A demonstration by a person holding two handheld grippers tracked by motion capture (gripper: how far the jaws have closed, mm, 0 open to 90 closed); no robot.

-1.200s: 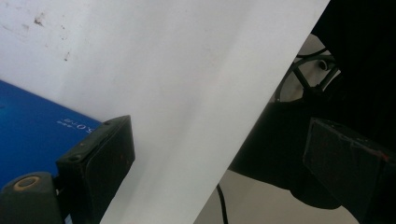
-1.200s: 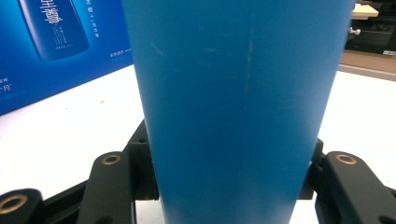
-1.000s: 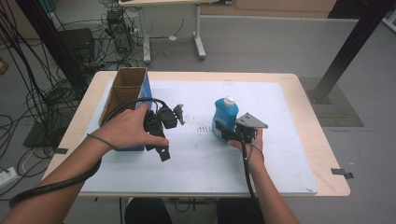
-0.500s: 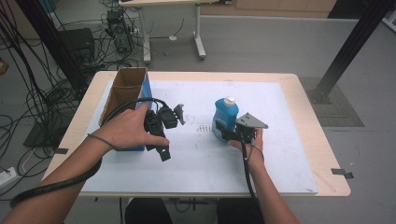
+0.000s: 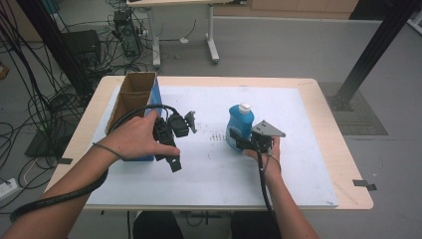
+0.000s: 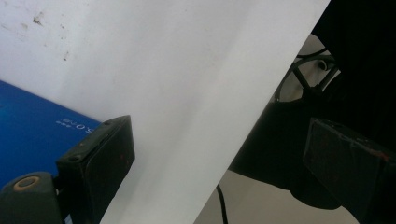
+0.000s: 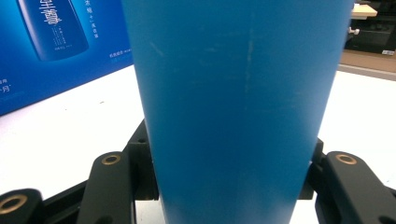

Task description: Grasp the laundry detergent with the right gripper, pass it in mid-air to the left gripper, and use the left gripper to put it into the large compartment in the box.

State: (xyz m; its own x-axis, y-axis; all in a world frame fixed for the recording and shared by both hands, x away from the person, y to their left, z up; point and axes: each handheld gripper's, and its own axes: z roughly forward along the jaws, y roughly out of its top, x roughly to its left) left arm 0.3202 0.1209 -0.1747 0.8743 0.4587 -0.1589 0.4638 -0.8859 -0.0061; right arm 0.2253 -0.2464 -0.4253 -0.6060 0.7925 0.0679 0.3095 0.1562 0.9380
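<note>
though clamped, blue bottle [image 7: 236, 107] base hidden behind right tool [image 5: 247, 144]

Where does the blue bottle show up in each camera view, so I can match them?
High view: the blue bottle stands right of centre, at the right gripper.
Right gripper view: the bottle's body rises up the middle, between the jaws.
Left gripper view: look elsewhere for it.
Shared landmark: the blue box.
</note>
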